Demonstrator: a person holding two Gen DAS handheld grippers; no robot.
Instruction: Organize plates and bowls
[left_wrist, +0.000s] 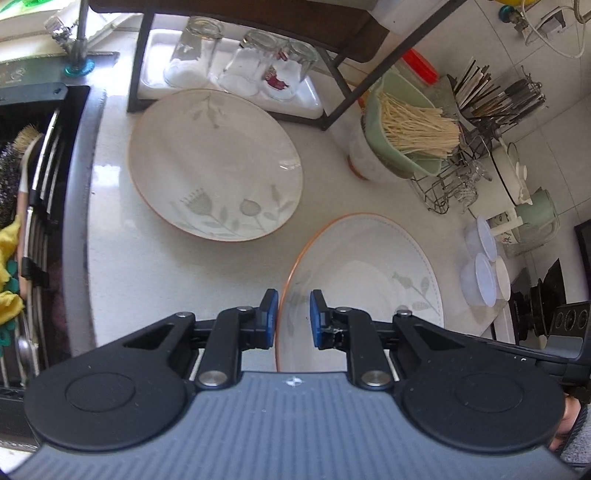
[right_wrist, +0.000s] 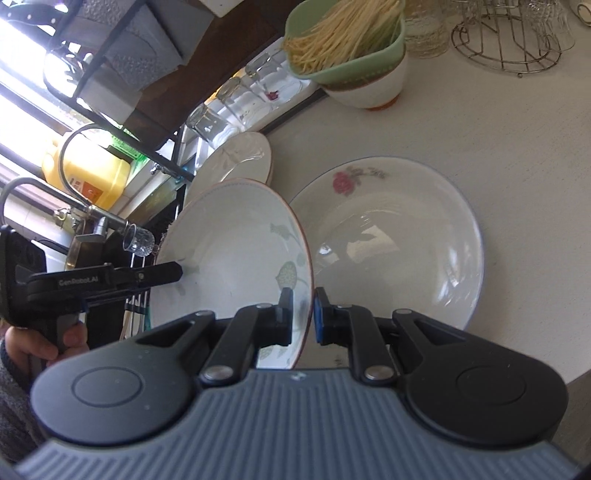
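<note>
The orange-rimmed white plate with grey leaf print (right_wrist: 236, 254) is hanging tilted above the pale speckled bench (right_wrist: 498, 147), beside a blue-rimmed rose-printed plate (right_wrist: 391, 240) lying flat. A dark sink (left_wrist: 22, 221) is sitting at the bench's edge. "GenRobot.AI" is showing on my left claw (left_wrist: 293, 317). Both it and my right claw (right_wrist: 303, 317) are pinching narrowly on the plate's opposite rims.

Left gripper (left_wrist: 293, 317): black linkage arms, silver screws, blue pads, ribbed grey body behind. Right gripper (right_wrist: 303, 317): same build. Grey knit sleeve (right_wrist: 13, 398) below hand (right_wrist: 44, 347).
</note>
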